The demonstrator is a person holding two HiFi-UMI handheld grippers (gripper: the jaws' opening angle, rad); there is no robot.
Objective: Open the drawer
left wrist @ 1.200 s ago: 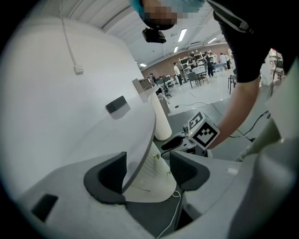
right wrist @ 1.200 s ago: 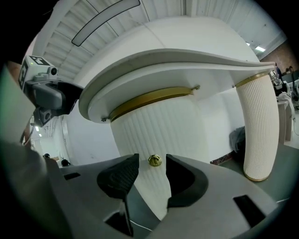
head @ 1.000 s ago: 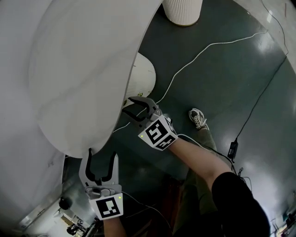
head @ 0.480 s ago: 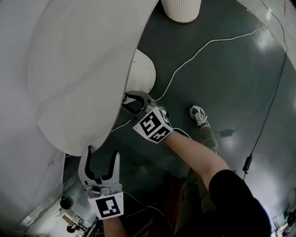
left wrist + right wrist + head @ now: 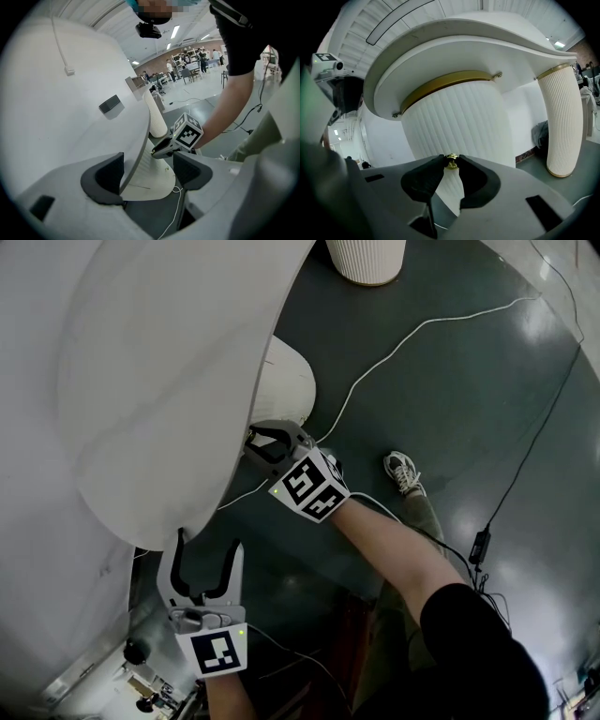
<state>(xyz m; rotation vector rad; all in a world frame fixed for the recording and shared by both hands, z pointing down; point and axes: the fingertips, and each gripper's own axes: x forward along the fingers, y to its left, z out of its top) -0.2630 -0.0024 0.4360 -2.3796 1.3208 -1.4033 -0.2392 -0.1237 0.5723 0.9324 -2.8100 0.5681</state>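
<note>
Under the white curved tabletop sits a rounded, ribbed white drawer with a brass band. In the right gripper view the drawer front fills the middle, and its small gold knob sits pinched between the tips of my right gripper. These jaws have just been closing and now press on the knob. The head view puts the right gripper at the drawer's near side. My left gripper is open, its jaws having just opened wider. In the left gripper view it straddles the tabletop's edge without touching.
A ribbed white pedestal leg stands at the far end. A white cable and a black cable with an adapter trail over the dark floor. The person's shoe is beside the right arm.
My right gripper has shifted slightly left toward the drawer, and its jaws have narrowed onto the knob. The left gripper has stayed in place with its jaws a little wider.
</note>
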